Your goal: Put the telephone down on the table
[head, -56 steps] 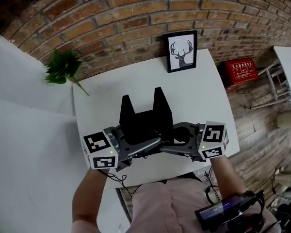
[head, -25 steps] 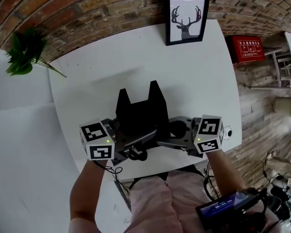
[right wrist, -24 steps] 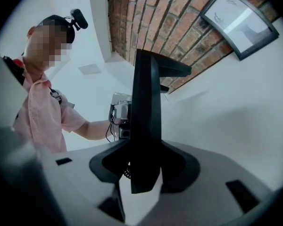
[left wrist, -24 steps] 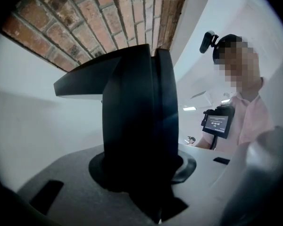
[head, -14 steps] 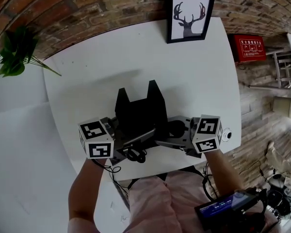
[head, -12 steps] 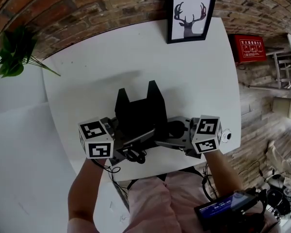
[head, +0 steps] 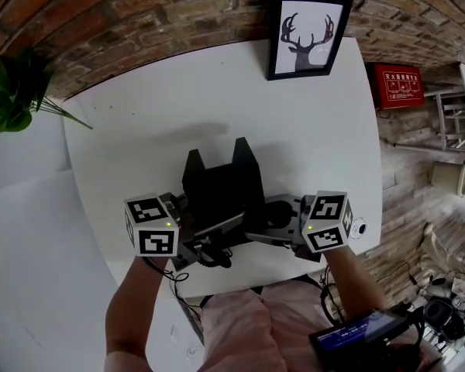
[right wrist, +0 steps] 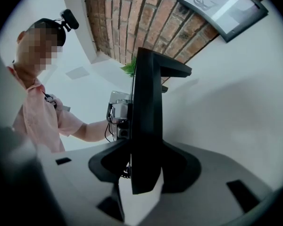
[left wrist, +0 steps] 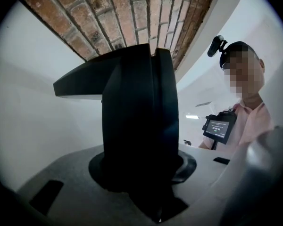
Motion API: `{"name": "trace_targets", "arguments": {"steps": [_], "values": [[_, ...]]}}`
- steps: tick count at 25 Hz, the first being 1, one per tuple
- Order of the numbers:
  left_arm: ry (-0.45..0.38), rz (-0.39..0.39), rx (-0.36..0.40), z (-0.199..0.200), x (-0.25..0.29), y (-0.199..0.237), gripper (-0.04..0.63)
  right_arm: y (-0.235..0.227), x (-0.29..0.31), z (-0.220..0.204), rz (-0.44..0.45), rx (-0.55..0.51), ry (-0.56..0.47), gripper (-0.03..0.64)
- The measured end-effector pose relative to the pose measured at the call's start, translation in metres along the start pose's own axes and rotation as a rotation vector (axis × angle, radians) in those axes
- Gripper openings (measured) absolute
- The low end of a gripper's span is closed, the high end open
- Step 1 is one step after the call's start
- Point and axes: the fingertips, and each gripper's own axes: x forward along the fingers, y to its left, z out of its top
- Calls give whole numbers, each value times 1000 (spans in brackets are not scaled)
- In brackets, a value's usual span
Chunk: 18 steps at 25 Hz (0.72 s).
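Telephone (head: 221, 188): black, with two upright prongs, at the near middle of the white table (head: 310, 130); whether its underside touches the tabletop cannot be told.

Left gripper (head: 225, 227): jaws pinch the telephone's left side, pads against the dark body.

Right gripper (head: 257, 235): jaws clamp a thin black edge of the telephone on its right side.

Framed deer picture (head: 306, 36): upright at the table's far edge, against the brick wall (head: 139, 22).

Green plant (head: 15, 87): far left, off the table.

Red box (head: 395, 86): beyond the table's right edge.
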Motion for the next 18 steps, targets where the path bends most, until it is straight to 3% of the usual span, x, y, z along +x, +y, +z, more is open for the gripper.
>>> {"name": "trace_targets", "arguments": {"steps": [9, 14, 18], "values": [[27, 6, -7, 1, 1, 11, 163, -10, 3, 6, -86, 28, 40, 239], [43, 15, -21, -4, -2, 17, 163, -18, -11, 25, -165, 15, -17, 268], [33, 20, -38, -4, -5, 22, 163, -21, -20, 45, -191, -18, -84, 238]]}}
